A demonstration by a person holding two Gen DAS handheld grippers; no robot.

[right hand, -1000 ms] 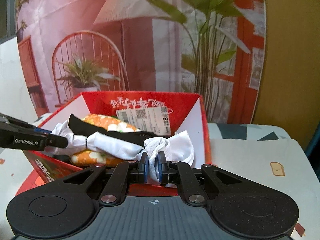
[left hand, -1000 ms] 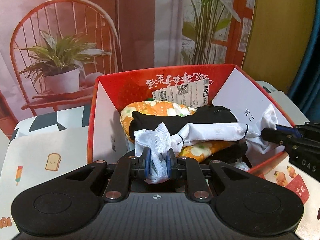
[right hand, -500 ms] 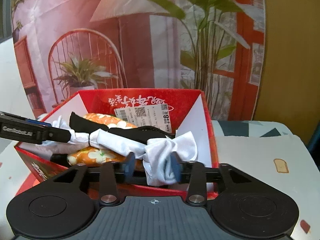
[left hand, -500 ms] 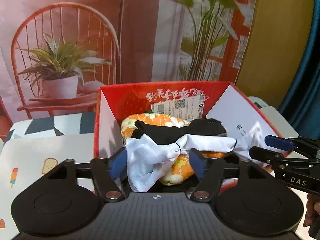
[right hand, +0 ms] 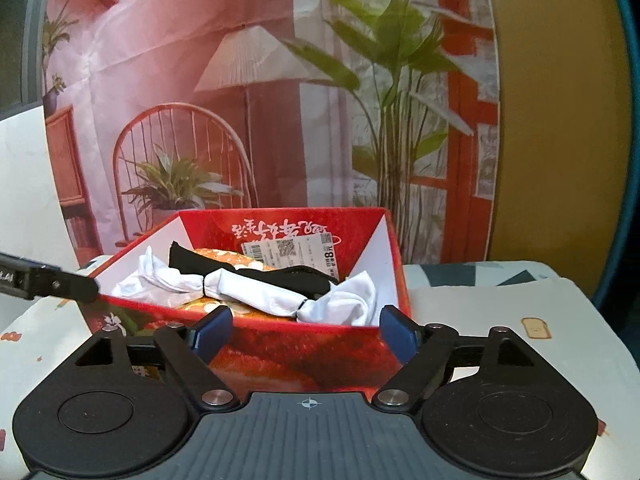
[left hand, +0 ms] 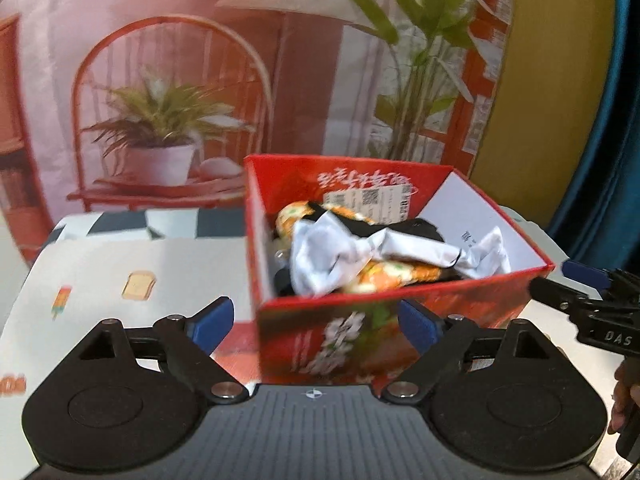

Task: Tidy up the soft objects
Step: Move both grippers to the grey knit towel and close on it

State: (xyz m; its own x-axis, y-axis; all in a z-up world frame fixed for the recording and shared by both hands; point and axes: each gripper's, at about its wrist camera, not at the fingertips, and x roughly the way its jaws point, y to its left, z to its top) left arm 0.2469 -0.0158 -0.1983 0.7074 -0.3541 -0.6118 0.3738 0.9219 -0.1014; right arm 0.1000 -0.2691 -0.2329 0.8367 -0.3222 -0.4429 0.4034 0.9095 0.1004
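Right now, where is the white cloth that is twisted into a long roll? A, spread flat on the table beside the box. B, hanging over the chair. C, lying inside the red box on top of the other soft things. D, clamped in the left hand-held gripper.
C: the white cloth lies across the black and orange items inside the red box, and both hand-held grippers are open and clear of it.

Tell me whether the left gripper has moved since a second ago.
Yes. The left gripper has backed out of the red box to its near wall, its jaws have just been opening, and the white cloth lies released inside.
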